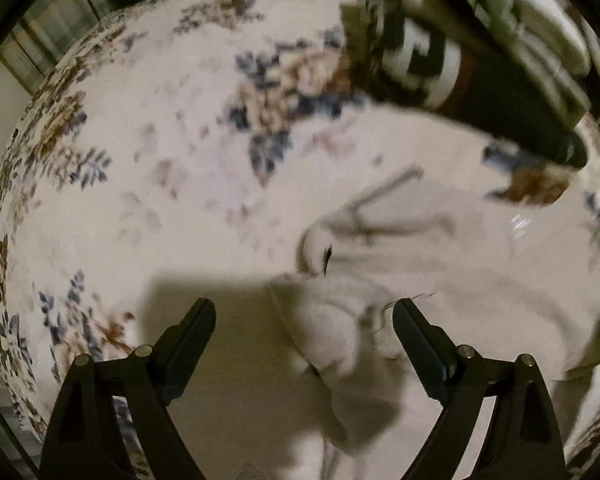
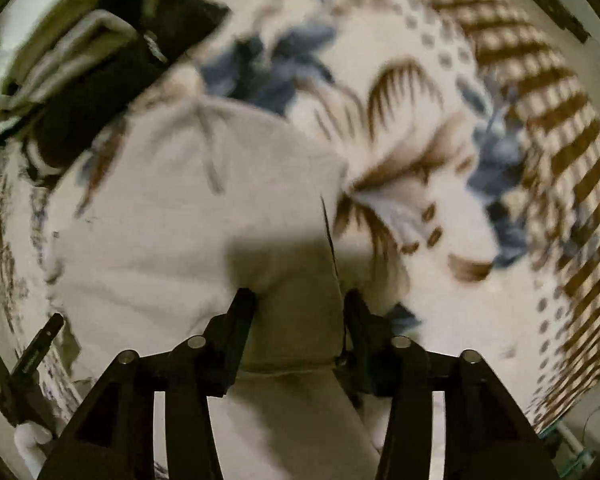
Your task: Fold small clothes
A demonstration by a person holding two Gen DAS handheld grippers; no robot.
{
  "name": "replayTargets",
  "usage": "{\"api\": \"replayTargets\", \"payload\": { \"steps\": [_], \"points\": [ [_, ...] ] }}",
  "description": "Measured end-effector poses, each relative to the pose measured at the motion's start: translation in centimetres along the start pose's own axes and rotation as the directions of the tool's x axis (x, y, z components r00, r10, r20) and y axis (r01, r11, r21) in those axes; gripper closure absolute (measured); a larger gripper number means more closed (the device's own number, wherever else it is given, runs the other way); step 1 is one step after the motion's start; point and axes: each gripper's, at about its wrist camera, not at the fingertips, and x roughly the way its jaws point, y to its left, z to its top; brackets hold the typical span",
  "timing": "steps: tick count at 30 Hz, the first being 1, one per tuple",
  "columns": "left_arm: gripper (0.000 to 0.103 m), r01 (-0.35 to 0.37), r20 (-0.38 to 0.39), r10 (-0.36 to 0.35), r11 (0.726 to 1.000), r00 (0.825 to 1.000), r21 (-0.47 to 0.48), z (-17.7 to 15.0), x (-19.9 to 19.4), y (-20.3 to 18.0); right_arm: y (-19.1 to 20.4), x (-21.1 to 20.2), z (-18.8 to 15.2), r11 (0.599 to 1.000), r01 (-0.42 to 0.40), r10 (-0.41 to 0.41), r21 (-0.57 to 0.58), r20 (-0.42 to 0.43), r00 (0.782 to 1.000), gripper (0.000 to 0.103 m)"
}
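A small white garment (image 1: pixel 440 264) lies on a floral blanket (image 1: pixel 160 140). My left gripper (image 1: pixel 304 312) is open, and a bunched corner of the garment sits between its fingers. In the right wrist view the same garment (image 2: pixel 172 216) spreads out ahead. My right gripper (image 2: pixel 300 300) is partly open, with a fold of the garment lying between its fingers; I cannot tell if they pinch it. The left gripper (image 2: pixel 40 344) shows at that view's lower left edge. Both views are blurred.
A pile of folded dark and striped clothes (image 1: pixel 472 52) sits on the blanket at the far right of the left wrist view; it also shows in the right wrist view (image 2: pixel 92 52) at upper left. The blanket has a brown chequered border (image 2: pixel 552 128).
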Motion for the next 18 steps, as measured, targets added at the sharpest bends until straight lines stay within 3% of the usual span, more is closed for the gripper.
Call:
{"api": "replayTargets", "payload": {
  "steps": [3, 6, 11, 14, 15, 16, 17, 18],
  "points": [
    [0.012, 0.025, 0.032, -0.026, 0.999, 0.999, 0.030, 1.8, -1.2, -0.6, 0.3, -2.3, 0.4, 0.998, -0.058, 0.058, 0.000, 0.027, 0.998, 0.052],
    [0.012, 0.024, 0.008, -0.026, 0.992, 1.000, 0.127, 4.3, 0.7, -3.0, 1.8, -3.3, 2.2, 0.995, -0.084, 0.086, -0.056, 0.040, 0.996, 0.048],
    [0.013, 0.025, -0.103, 0.009, 0.947, 0.995, 0.320, 6.2, 5.8, -8.0, 7.1, 0.0, 7.9, 0.971, -0.005, 0.011, -0.240, 0.021, 1.000, 0.048],
    [0.014, 0.039, -0.128, 0.007, 0.935, 0.992, 0.352, 6.7, 7.3, -9.0, 10.8, 3.5, 11.0, 0.919, 0.071, -0.079, -0.387, -0.005, 0.997, 0.048],
    [0.020, 0.055, -0.122, -0.012, 0.934, 0.992, 0.354, 6.8, 7.3, -9.1, 11.5, 4.3, 11.8, 0.907, 0.081, -0.097, -0.412, -0.018, 0.995, 0.048],
    [0.040, 0.068, -0.117, -0.028, 0.934, 0.993, 0.352, 6.8, 7.2, -9.1, 11.9, 4.9, 12.3, 0.902, 0.079, -0.103, -0.425, -0.035, 0.994, 0.048],
    [0.051, 0.096, -0.114, -0.060, 0.933, 0.992, 0.348, 6.9, 7.0, -9.0, 12.2, 5.2, 12.8, 0.899, 0.065, -0.097, -0.432, -0.052, 0.994, 0.048],
    [0.075, 0.110, -0.110, -0.076, 0.932, 0.991, 0.346, 7.0, 6.8, -9.0, 12.5, 5.4, 13.2, 0.897, 0.052, -0.089, -0.439, -0.064, 0.994, 0.048]
  ]
}}
